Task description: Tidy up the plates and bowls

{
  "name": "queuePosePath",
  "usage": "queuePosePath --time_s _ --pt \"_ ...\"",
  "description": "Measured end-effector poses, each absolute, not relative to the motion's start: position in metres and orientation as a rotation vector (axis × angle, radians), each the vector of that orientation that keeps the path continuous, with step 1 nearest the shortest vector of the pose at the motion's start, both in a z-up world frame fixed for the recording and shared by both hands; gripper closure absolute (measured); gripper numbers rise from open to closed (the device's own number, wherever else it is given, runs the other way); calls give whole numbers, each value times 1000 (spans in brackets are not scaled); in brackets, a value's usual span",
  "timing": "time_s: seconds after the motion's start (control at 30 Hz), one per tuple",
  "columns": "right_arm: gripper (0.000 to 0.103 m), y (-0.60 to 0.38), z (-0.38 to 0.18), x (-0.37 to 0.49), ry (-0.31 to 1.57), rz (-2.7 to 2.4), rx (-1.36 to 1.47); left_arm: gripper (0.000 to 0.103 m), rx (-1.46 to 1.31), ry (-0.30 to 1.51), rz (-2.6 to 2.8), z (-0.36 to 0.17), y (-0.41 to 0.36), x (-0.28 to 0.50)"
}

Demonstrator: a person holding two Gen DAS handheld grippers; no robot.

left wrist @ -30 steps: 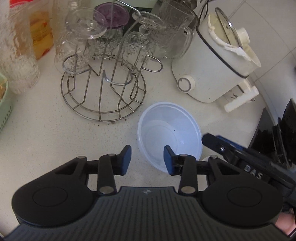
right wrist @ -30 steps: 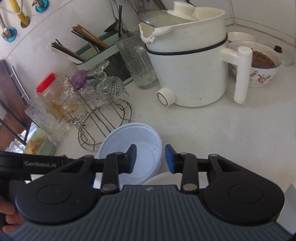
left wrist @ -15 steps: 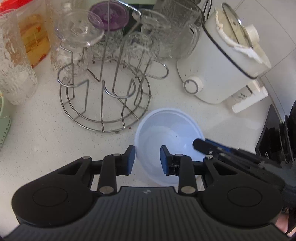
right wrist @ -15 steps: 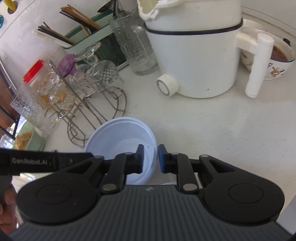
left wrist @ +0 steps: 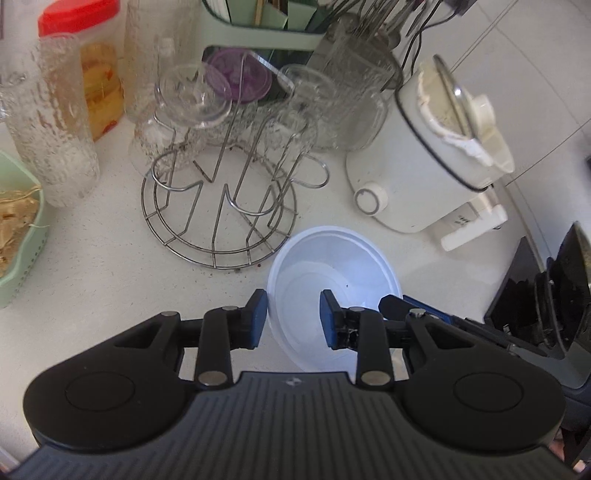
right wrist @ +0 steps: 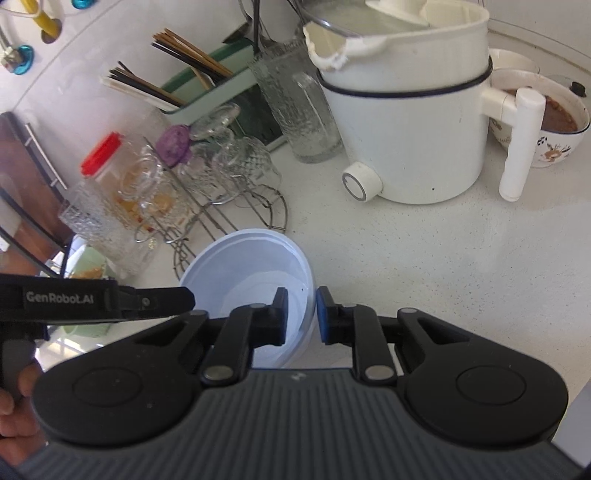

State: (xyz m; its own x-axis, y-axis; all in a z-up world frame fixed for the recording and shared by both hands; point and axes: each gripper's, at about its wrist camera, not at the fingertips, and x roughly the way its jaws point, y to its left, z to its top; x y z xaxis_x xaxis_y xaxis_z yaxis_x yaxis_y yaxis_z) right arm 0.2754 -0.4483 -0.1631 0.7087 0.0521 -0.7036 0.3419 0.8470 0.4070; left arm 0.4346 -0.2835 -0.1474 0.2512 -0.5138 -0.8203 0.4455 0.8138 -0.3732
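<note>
Looking first through the left wrist camera, I see the left gripper [left wrist: 292, 314] straddling the near rim of a pale, translucent plastic bowl [left wrist: 343, 258]. Its left pad lies against the outside of the wall and its right pad hangs inside, with a fair gap between them. Whether they truly pinch the rim I cannot tell. The bowl sits low in the middle of the white countertop [left wrist: 92, 280], just beside a round wire rack [left wrist: 218, 221] hung with upturned glasses, and near a white electric cooker [left wrist: 417, 177]. This view alone shows a pale green basket [left wrist: 18, 236] at the left edge and a tall textured glass [left wrist: 55, 129] in front of a red-lidded jar [left wrist: 79, 22]. A dark finger of the other tool reaches over the bowl's right side. The right wrist camera looks from the opposite side. Here the right gripper [right wrist: 301, 314] has its blue-faced pads drawn close, closed on the bowl's rim with the wall standing between them. Only this view shows a patterned bowl of brown food [right wrist: 546, 144] behind the cooker's handle, chopsticks in a green holder [right wrist: 177, 81], and a person's hand [right wrist: 14, 402] holding the left tool, which comes in from the left edge. The plastic bowl is round, empty and faintly bluish, with a stepped rim and a small dark speck inside. Whether it rests on the counter or hangs just clear I cannot tell.
</note>
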Motion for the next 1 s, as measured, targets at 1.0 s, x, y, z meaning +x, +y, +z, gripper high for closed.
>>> queuePosePath --time_s 1.0 --pt "84 -411 -105 222 704 -71 626 48 -99 973 -629 -58 -230 363"
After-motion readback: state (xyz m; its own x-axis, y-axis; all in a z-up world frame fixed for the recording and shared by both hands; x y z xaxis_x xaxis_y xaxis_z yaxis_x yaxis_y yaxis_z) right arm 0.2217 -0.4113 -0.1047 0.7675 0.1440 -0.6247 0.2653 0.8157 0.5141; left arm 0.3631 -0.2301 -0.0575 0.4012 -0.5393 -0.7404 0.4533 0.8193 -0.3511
